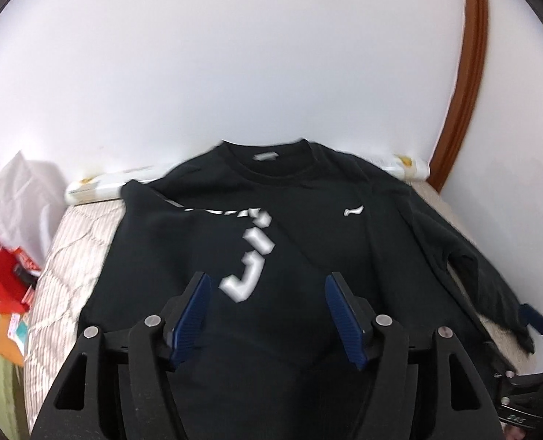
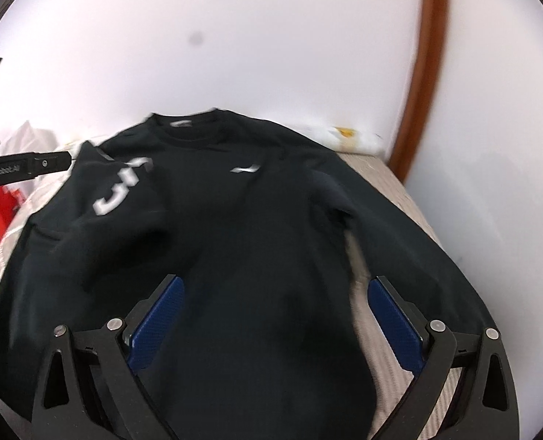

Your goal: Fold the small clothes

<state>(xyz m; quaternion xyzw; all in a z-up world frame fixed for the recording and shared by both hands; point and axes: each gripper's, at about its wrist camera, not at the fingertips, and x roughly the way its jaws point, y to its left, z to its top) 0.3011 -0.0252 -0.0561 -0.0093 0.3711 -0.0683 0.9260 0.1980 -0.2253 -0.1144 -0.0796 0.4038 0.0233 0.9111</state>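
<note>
The black sweatshirt (image 1: 290,256) was spread on the bed (image 1: 70,256), one sleeve folded across. Both the left gripper (image 1: 268,289) and right gripper (image 2: 275,311) were released, empty; the other sleeve (image 2: 399,242) should be pinched near its cuff.

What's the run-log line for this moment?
left gripper: open, empty | right gripper: open, empty | black sweatshirt: on bed, one sleeve folded in

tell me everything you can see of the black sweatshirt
The black sweatshirt lies front up on a pale quilted bed, round collar toward the white wall, a small label inside the neck. It looks like soft knit. A small white logo marks the chest. One sleeve, with large white letters, is folded across the body; the other lies stretched out to the side. Both grippers hover open above it, gripping nothing.
</note>
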